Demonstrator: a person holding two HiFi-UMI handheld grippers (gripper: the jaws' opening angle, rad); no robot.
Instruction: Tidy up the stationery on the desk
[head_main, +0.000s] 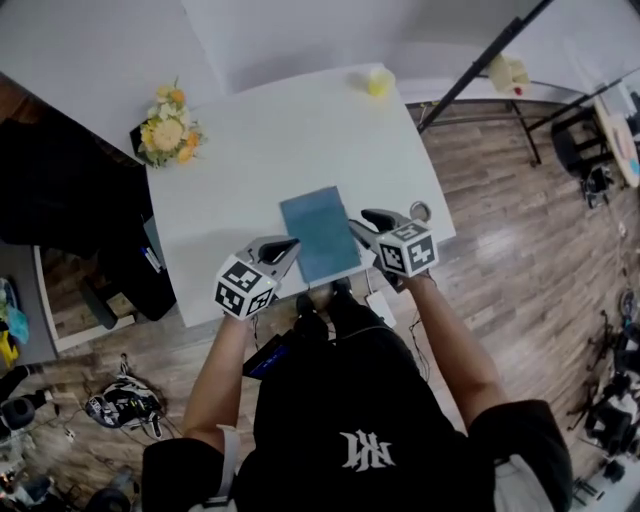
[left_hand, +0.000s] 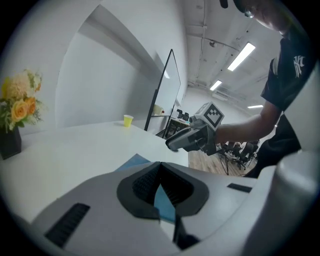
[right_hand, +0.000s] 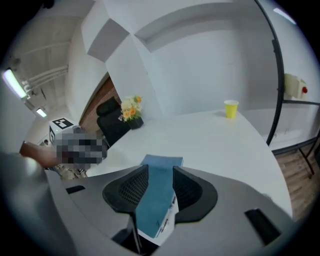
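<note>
A blue notebook (head_main: 318, 235) lies flat near the front edge of the white desk (head_main: 260, 150). My left gripper (head_main: 290, 246) points at the notebook's left edge; in the left gripper view its jaws (left_hand: 160, 167) meet at the tips, and the notebook (left_hand: 132, 162) shows behind them. My right gripper (head_main: 355, 227) hovers at the notebook's right edge. In the right gripper view the gripper (right_hand: 160, 172) stands open, and the notebook (right_hand: 162, 161) is seen through the gap, with white pages at its near end. Neither gripper visibly holds anything.
A black vase of yellow and orange flowers (head_main: 168, 130) stands at the desk's left corner. A yellow cup (head_main: 379, 82) sits at the far edge. A black slanted pole (head_main: 470, 70) rises to the right. A black chair (head_main: 60, 200) stands left of the desk.
</note>
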